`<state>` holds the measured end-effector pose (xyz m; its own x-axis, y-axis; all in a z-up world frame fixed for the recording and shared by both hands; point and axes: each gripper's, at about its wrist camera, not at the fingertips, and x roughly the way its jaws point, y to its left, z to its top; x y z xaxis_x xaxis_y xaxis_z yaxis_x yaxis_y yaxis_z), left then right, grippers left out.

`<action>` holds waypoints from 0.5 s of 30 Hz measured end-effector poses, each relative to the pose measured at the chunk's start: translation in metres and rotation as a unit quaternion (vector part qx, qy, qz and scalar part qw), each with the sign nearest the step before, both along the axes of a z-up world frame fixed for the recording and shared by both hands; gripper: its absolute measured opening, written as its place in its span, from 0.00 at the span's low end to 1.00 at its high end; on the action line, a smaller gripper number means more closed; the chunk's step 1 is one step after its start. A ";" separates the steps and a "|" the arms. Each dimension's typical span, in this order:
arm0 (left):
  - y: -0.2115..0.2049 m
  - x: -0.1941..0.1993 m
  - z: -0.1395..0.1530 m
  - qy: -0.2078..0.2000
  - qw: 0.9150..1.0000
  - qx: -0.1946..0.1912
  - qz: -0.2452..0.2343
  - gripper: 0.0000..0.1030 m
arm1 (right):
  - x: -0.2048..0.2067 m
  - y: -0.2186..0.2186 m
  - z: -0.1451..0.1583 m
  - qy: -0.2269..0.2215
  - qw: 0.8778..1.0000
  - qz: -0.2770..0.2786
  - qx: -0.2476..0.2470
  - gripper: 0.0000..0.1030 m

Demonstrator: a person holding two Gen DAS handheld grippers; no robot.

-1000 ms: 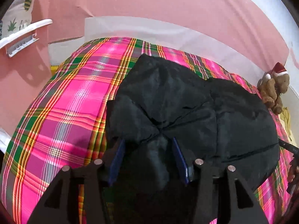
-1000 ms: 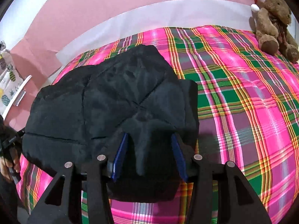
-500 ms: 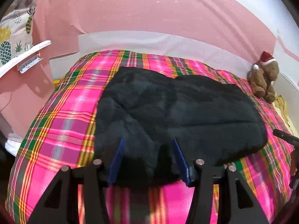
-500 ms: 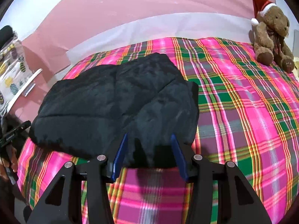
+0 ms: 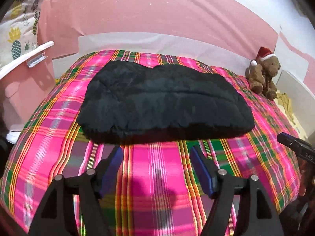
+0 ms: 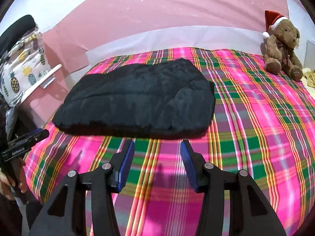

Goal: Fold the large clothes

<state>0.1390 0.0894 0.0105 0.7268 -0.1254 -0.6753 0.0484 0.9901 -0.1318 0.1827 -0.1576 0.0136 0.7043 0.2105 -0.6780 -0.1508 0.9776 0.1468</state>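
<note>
Fold finished: the black jacket (image 5: 165, 100) lies folded on the bed (image 5: 157, 177). My left tongs (image 5: 156, 167), jaws just widened, and right tongs (image 6: 157, 161) hover spread, empty. Next, likely tidying its edges.

Left gripper (image 5: 156, 153): jaws apart and just opened wider, blue pads (image 5: 113, 167) facing each other, nothing between them, pointing obliquely downward. Right gripper (image 6: 157, 147): jaws likewise apart, pads (image 6: 126, 163) bare, same downward tilt. A hand (image 6: 9, 179) grasps the left gripper's handle at the right view's left edge.
</note>
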 end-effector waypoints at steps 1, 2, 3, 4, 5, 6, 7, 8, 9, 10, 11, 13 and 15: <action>-0.003 -0.006 0.001 0.001 1.000 0.002 0.001 0.71 | -0.009 0.002 0.000 0.000 1.000 0.000 0.000 0.48; -0.006 -0.012 0.001 0.001 1.000 0.001 0.002 0.71 | -0.015 0.003 0.000 0.000 1.000 -0.002 -0.001 0.48; -0.008 -0.019 0.002 0.000 1.000 0.000 0.003 0.71 | -0.021 0.004 0.000 -0.001 1.000 -0.006 -0.001 0.49; -0.011 -0.026 0.003 -0.001 1.000 0.000 0.005 0.71 | -0.028 0.005 -0.001 -0.001 1.000 -0.009 -0.001 0.49; -0.013 -0.033 0.003 -0.001 1.000 0.001 0.007 0.71 | -0.035 0.006 -0.002 0.001 1.000 -0.010 0.000 0.49; -0.016 -0.039 0.004 -0.002 1.000 0.003 0.007 0.71 | -0.041 0.008 -0.002 0.003 1.000 -0.011 -0.001 0.49; -0.020 -0.045 0.004 -0.003 1.000 0.006 0.007 0.71 | -0.048 0.010 -0.003 0.004 1.000 -0.014 -0.002 0.49; -0.023 -0.052 0.004 -0.003 1.000 0.009 0.008 0.72 | -0.054 0.011 -0.004 0.003 1.000 -0.014 -0.002 0.49; -0.025 -0.056 0.003 -0.003 1.000 0.010 0.010 0.72 | -0.059 0.013 -0.005 0.003 1.000 -0.013 -0.004 0.49; -0.028 -0.061 0.003 -0.003 1.000 0.010 0.009 0.72 | -0.065 0.015 -0.005 0.002 1.000 -0.012 -0.006 0.49; -0.030 -0.066 0.002 -0.002 1.000 0.010 0.008 0.72 | -0.071 0.018 -0.006 0.002 1.000 -0.011 -0.008 0.49; -0.032 -0.073 0.000 0.001 1.000 0.008 0.008 0.72 | -0.080 0.022 -0.008 0.002 1.000 -0.011 -0.010 0.49; -0.035 -0.079 -0.002 0.003 1.000 0.008 0.007 0.72 | -0.088 0.027 -0.009 0.004 1.000 -0.005 -0.011 0.49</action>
